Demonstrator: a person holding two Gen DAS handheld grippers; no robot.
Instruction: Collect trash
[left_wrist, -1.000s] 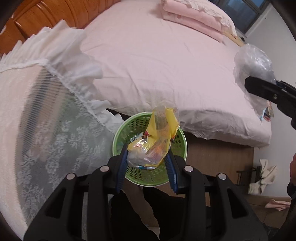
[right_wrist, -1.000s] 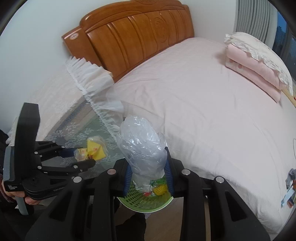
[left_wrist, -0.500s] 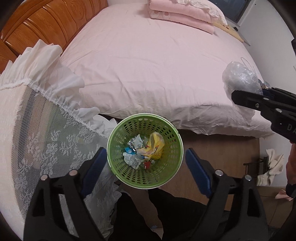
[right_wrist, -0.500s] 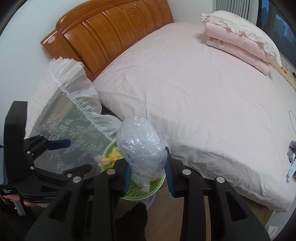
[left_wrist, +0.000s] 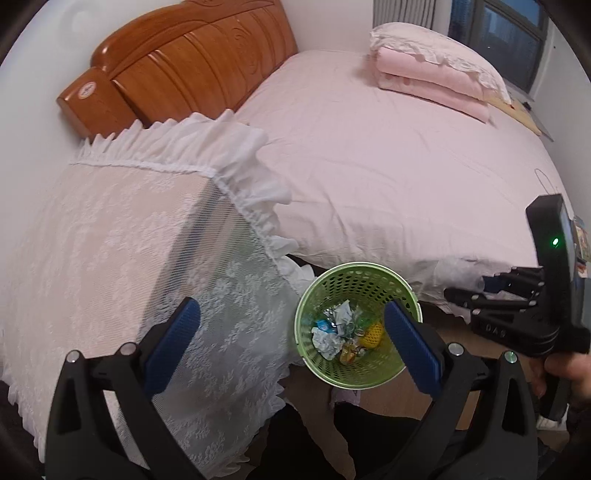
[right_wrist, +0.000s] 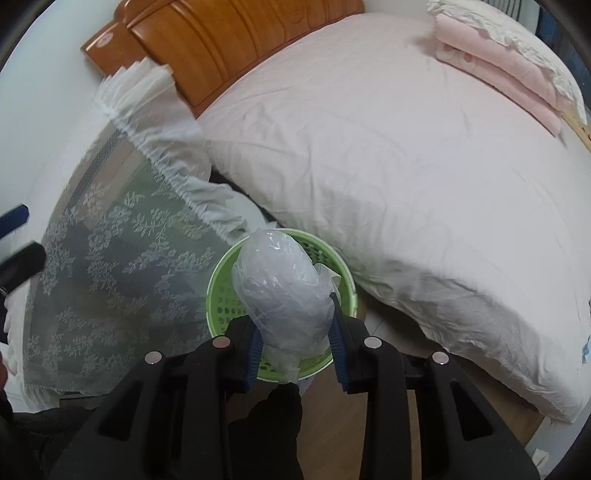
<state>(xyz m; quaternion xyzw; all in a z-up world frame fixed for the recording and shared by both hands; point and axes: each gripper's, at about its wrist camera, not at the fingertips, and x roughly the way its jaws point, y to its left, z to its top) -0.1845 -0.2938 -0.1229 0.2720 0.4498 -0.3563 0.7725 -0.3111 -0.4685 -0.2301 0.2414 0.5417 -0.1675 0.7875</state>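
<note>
Plastic bag (right_wrist: 282, 291) clamped btwn R gripper (right_wrist: 295, 345) jaws, over basket (right_wrist: 221, 295).

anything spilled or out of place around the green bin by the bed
Nothing looks spilled. The green perforated plastic bin stands upright on the floor beside the pink-sheeted bed, with wrappers and crumpled paper inside it. The only trash outside is the crumpled clear plastic bag, clamped in the right gripper over the bin.

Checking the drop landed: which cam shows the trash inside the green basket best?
Left wrist. It looks straight down into the green basket between the open left gripper, so the crumpled wrappers on its floor are plain. In the right wrist view the clear plastic bag held by the right gripper hides the basket's inside; only rim and wall show.
</note>
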